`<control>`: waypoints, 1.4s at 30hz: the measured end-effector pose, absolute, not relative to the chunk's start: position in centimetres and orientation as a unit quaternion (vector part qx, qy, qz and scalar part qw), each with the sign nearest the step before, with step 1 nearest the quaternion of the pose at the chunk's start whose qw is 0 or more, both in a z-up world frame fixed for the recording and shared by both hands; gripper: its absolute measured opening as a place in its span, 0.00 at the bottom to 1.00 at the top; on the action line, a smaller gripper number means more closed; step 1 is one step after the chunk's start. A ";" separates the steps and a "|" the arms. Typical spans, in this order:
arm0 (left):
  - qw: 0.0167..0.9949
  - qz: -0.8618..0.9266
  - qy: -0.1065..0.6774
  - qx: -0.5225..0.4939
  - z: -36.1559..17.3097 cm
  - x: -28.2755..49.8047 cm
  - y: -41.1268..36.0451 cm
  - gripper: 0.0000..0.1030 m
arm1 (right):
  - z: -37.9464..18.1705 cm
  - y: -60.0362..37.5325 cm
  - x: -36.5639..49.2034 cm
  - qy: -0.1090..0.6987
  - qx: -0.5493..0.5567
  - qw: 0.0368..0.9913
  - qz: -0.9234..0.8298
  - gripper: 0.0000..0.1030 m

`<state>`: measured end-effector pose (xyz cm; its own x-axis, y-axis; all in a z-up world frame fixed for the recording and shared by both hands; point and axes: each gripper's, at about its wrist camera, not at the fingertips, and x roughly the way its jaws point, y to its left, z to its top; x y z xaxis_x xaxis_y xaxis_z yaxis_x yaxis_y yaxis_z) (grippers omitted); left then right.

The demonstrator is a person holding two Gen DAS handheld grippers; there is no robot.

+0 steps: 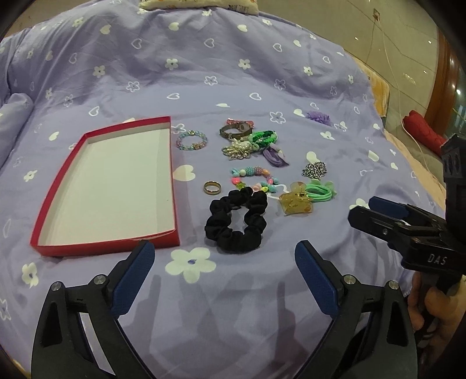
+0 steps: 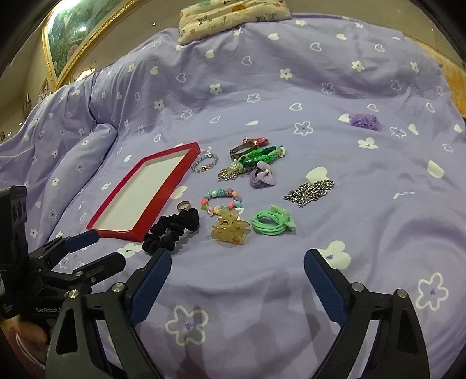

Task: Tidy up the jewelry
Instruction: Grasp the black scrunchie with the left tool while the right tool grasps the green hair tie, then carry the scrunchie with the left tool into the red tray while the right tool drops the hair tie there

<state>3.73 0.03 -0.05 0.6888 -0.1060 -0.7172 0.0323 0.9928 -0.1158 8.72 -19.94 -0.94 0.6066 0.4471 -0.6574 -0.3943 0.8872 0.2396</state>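
Note:
An empty red box (image 1: pixel 58 186) (image 2: pixel 174 179) with a white inside lies on the purple bedspread. To its right lie a black scrunchie (image 1: pixel 236 223) (image 2: pixel 171 230), a gold ring (image 1: pixel 212 187) (image 2: pixel 183 205), a coloured bead bracelet (image 1: pixel 253 177) (image 2: pixel 222 201), an amber hair claw (image 1: pixel 295 202) (image 2: pixel 230 230), green hair ties (image 1: pixel 319 192) (image 2: pixel 271 223), a silver chain (image 1: pixel 314 169) (image 2: pixel 308 189), a pastel bracelet (image 1: pixel 191 140) (image 2: pixel 204 163) and a pile of bands and a brooch (image 1: pixel 247 138) (image 2: pixel 250 157). My left gripper (image 1: pixel 224 250) is open, just short of the scrunchie. My right gripper (image 2: pixel 237 261) is open, near the claw.
A purple flower piece (image 1: pixel 319 116) (image 2: pixel 365 120) lies apart at the far right. A patterned pillow (image 2: pixel 233 17) sits at the head of the bed. The bed's right edge drops toward a red cushion (image 1: pixel 422 131) on the floor.

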 end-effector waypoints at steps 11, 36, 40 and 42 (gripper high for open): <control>0.904 -0.071 0.422 -0.018 -1.1 8.0 -1.6 0.70 | -1.9 -21.2 13.7 0.407 0.030 0.888 0.212 0.60; 0.892 -0.096 0.436 -0.072 -1.2 9.2 0.6 0.11 | -0.9 -20.2 15.2 0.408 0.051 0.880 0.237 0.12; 0.901 -0.087 0.417 -0.084 0.5 8.4 2.2 0.10 | 0.4 -18.0 14.9 0.399 0.053 0.876 0.266 0.12; 0.905 -0.077 0.408 -0.085 1.1 8.1 3.4 0.11 | 0.7 -16.7 14.9 0.398 0.054 0.872 0.280 0.12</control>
<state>8.09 3.40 1.11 0.6544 -0.2095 -0.7266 0.0699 0.9735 -0.2177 14.87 -16.74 0.71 0.5252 0.5320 -0.6641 -0.4455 0.8369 0.3180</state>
